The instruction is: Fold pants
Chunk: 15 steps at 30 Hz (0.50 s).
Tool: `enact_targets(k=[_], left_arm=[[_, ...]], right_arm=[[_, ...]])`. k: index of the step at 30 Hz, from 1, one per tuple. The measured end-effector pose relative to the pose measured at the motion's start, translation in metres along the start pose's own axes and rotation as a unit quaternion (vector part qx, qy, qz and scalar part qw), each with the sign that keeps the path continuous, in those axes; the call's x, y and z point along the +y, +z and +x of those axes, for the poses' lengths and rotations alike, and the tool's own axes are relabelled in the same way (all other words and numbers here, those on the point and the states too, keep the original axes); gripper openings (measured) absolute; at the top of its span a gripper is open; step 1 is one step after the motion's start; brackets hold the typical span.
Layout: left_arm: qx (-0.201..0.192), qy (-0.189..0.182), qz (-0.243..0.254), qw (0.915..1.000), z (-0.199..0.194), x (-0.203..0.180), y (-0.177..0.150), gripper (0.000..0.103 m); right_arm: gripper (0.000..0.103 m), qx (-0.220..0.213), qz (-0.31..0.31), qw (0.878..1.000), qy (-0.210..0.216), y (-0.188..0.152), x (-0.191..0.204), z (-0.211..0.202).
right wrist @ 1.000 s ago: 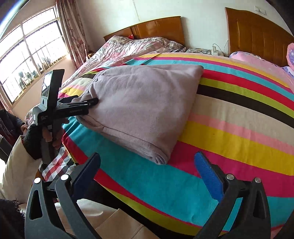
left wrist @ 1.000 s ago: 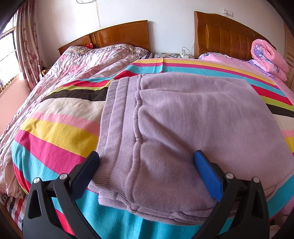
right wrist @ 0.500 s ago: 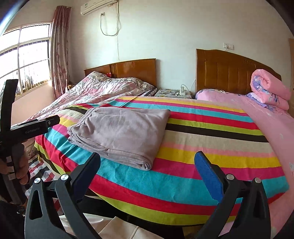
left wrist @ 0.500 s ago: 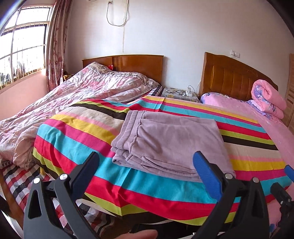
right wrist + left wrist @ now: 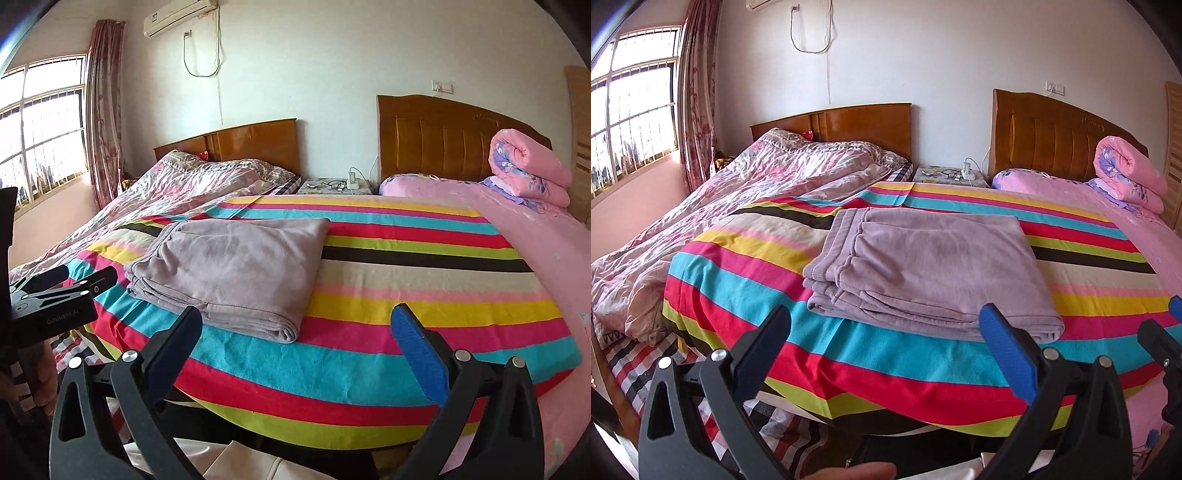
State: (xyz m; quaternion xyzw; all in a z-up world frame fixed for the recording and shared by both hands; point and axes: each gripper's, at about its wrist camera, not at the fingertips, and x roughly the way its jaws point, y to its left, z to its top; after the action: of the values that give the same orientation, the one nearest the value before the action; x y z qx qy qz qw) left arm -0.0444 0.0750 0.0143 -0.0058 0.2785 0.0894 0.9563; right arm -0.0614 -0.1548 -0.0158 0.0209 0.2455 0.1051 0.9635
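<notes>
Both grippers pulled back, spread empty, folded pants (image 5: 931, 273) on striped bedspread (image 5: 886, 354), right view alone shows left gripper (image 5: 62, 280)

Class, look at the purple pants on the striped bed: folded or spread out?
Folded. The pants lie as a compact rectangle, with stacked layers showing along the near edge, resting on the striped blanket.

The pants (image 5: 923, 273) are lying folded into a flat, roughly rectangular lilac stack of soft knit fabric, its layered edges and ribbed waistband showing along the left side. They are resting on the striped blanket (image 5: 746, 280) near the bed's front edge, toward its left corner. From the right wrist view the pants (image 5: 236, 269) are sitting flat with the folded corner nearest the front edge.
</notes>
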Motion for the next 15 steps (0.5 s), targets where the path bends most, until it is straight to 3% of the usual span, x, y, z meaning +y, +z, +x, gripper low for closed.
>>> enact_targets(k=[15], left_arm=[[0.010, -0.008, 0.013, 0.9998, 0.0052, -0.0055, -0.0065, 0.102]], right_arm=[[0.099, 0.003, -0.014, 1.000, 0.001, -0.0009, 0.0059, 0.0025]])
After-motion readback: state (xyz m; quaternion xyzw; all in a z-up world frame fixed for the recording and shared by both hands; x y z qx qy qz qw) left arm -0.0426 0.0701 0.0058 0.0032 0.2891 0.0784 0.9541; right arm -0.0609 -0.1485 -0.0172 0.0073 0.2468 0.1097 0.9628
